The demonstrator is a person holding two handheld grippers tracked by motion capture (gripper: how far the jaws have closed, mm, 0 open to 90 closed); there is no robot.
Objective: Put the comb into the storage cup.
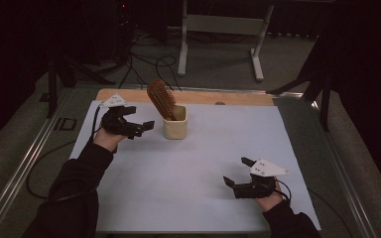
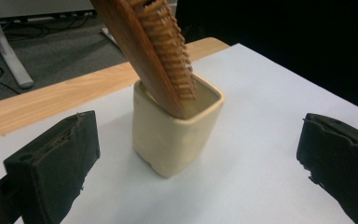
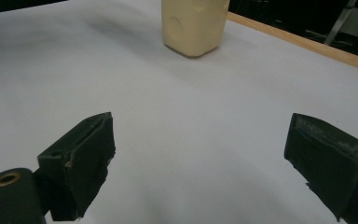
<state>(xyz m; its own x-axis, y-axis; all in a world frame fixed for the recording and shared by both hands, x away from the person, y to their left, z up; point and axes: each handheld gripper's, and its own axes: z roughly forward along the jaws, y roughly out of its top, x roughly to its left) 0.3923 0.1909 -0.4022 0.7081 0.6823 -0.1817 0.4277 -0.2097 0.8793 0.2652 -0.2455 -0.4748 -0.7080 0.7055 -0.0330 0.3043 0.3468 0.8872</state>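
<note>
Left tool [image 1: 141, 130], jaws wide and empty, hovers just left of cream cup [image 1: 174, 124] at far centre of surface [image 1: 198, 163], wooden hairbrush [image 1: 159, 97] leaning inside; right tool [image 1: 234, 173] near right, agape, empty.

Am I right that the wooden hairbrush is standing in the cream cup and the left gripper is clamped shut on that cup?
Not quite. The hairbrush does stand in the cup, leaning, but the left gripper is not shut on it. The left gripper view shows its jaws wide open, one either side of the cup and short of it, touching nothing.
</note>
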